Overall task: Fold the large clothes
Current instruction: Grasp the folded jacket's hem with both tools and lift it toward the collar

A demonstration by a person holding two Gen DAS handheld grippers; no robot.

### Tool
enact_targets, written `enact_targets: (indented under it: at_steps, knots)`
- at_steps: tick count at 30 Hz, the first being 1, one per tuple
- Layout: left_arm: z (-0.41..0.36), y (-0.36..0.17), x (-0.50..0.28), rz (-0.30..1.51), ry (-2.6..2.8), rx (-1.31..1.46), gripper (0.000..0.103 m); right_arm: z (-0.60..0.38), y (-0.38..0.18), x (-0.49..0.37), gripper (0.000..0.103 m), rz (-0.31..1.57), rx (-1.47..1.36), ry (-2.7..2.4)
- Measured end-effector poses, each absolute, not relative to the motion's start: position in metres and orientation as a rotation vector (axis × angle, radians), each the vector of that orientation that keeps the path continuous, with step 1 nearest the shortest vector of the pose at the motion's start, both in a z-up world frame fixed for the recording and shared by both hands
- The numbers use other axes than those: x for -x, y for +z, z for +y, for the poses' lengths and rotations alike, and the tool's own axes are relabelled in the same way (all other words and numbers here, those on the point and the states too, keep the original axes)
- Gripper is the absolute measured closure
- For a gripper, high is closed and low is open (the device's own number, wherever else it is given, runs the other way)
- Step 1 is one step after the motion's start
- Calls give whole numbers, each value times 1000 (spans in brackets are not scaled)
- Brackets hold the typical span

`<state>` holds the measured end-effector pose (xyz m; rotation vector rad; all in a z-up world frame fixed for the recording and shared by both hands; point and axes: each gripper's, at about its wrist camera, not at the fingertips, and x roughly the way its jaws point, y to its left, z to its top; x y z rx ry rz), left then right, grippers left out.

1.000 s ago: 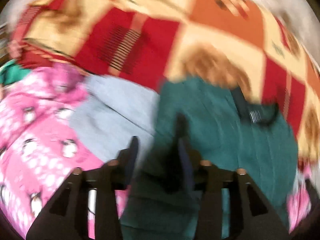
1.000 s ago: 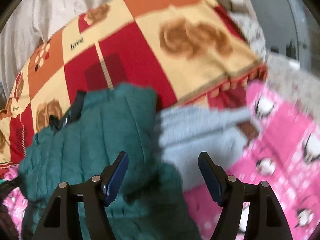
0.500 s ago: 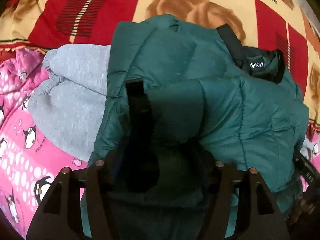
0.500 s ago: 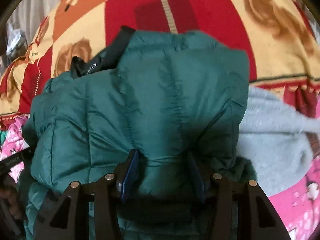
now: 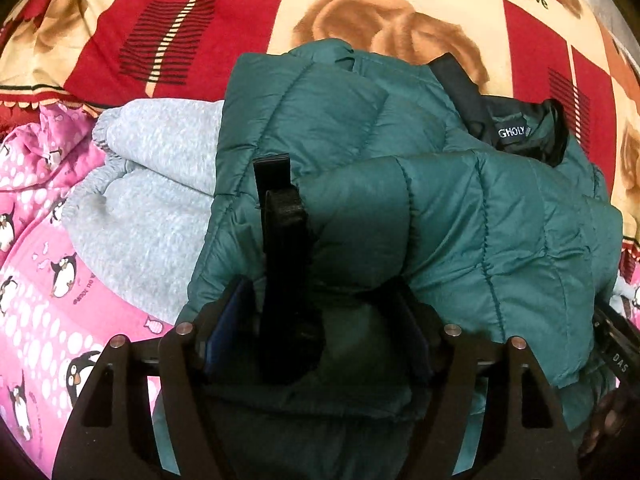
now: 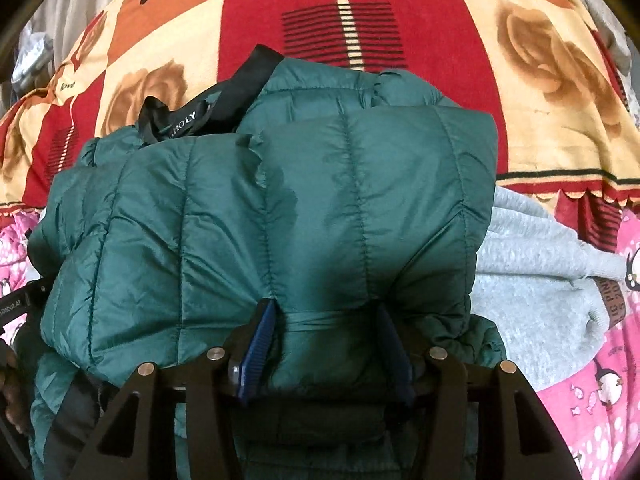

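**Keep both clamps level on the folded puffer jacket**

You work over a bed: a red, cream and orange rose-print blanket (image 5: 168, 20) covers the far side, and a pink penguin-print sheet (image 5: 36, 280) lies nearer you. On them sits a grey sweatshirt (image 5: 152, 184), apparently folded, and touching its edge is the green quilted puffer jacket (image 6: 280, 208), doubled over with its black collar label (image 5: 514, 133) on top.

Your left gripper (image 5: 316, 344) is closed down on a thick bunch of the jacket's near edge, with a black strip caught between its fingers. Your right gripper (image 6: 324, 352) is likewise nearly closed, pinching the same near fold. With 2 holds on 1 slippery, springy bundle, move both hands together and level, so the layers stay stacked; set it beside the sweatshirt, press the air out, then let go.
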<state>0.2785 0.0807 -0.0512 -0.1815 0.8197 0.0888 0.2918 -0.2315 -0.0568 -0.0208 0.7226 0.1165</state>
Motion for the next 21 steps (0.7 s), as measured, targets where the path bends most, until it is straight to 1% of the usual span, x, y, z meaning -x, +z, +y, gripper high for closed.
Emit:
enact_targets:
  at_steps: [1,2,3,4,5,10,21]
  knots:
    - [77,-51,-279,819,92,176,31,-230,-56,-291,46,721,28,110]
    - [75,-51,-279,818,99,167,31,-228,-56,-292,39,721,33,106]
    - [72,-51,-278,817,107,157,30,-227,-54,-293,35,722,37,105]
    - [70,-51,-278,818,113,151,27,-226,-54,-294,29,726,42,107]
    - [69,-51,-279,819,121,145,25,-226,-53,-294,25,729,41,111]
    - [68,-52,-280,831,118,155,24,-223,-54,-297,21,745,49,117]
    - [70,-51,-279,831,118,157,23,-223,-57,-300,20,752,44,120]
